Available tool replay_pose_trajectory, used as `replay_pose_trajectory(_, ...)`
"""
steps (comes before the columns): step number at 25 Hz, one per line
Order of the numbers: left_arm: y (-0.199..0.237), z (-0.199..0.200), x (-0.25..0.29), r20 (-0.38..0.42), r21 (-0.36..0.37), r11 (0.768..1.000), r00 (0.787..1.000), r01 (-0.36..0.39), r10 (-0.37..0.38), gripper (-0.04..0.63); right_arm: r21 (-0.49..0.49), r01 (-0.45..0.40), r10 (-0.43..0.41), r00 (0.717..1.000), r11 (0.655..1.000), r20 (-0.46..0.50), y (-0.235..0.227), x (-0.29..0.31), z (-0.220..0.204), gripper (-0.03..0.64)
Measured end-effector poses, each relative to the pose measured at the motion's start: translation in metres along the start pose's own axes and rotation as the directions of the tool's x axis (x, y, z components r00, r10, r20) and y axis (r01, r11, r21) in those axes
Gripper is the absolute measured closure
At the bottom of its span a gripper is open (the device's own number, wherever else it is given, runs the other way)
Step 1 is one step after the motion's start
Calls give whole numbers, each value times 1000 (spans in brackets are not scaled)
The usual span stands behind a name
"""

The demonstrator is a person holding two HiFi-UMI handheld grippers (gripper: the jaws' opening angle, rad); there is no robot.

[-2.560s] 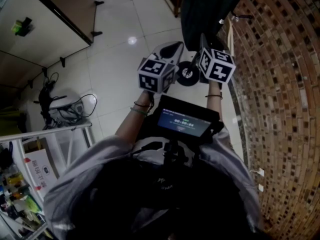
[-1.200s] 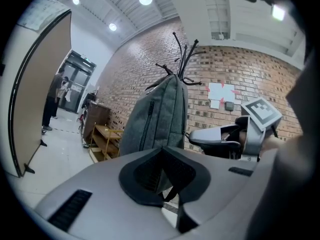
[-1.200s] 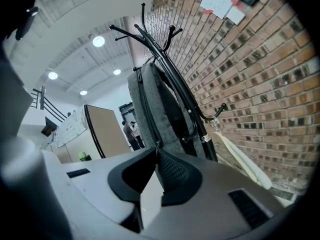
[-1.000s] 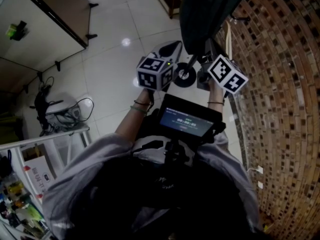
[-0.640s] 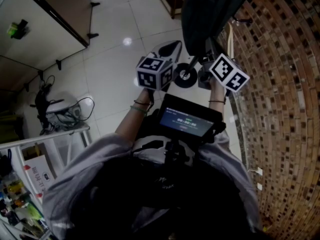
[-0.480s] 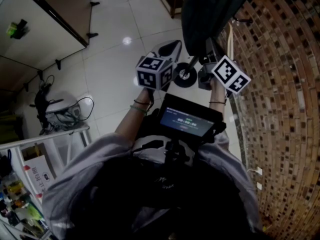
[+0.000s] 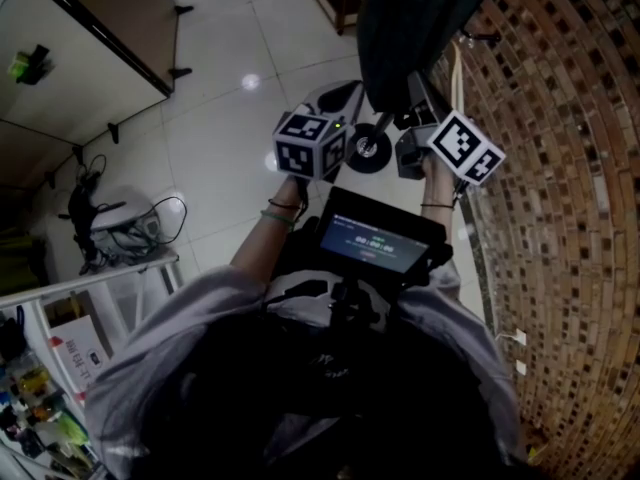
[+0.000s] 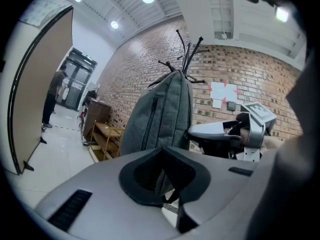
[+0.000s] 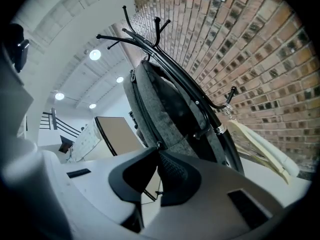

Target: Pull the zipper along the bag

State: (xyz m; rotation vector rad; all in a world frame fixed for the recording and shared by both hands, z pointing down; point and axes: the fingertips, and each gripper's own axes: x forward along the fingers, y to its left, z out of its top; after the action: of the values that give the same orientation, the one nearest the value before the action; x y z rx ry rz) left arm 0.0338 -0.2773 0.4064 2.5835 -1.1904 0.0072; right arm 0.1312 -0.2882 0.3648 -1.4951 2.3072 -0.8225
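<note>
A grey backpack (image 7: 410, 28) hangs from a black coat rack (image 9: 200, 109) by the brick wall. Its dark zipper line (image 9: 145, 114) runs down the side panel. In the right gripper view my right gripper (image 9: 158, 151) is shut on the small zipper pull (image 9: 158, 145) at the bag's lower part, and a thin cord hangs between the pads. In the left gripper view my left gripper (image 8: 162, 181) is shut on a fold of grey fabric and a black strap at the backpack's (image 8: 160, 114) bottom. In the head view both grippers (image 7: 345, 96) (image 7: 412, 108) reach under the bag.
The brick wall (image 7: 560, 218) is close on the right. A cream hanger (image 9: 260, 144) hangs on the rack. A low wooden shelf (image 8: 105, 139) stands behind the bag, and a person (image 8: 52, 99) stands in a far doorway. A table (image 7: 90, 58) is at the far left.
The right gripper's marker cube has shifted right towards the brick wall and slightly down in the head view. The left gripper has hardly moved.
</note>
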Motion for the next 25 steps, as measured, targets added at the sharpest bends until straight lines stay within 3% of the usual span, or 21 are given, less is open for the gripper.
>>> replay_pose_trajectory(25, -8, 1, 10, 7, -7, 999, 999, 43, -43, 588, -32, 33, -33, 999, 999, -6, 11, 2, 25, 611)
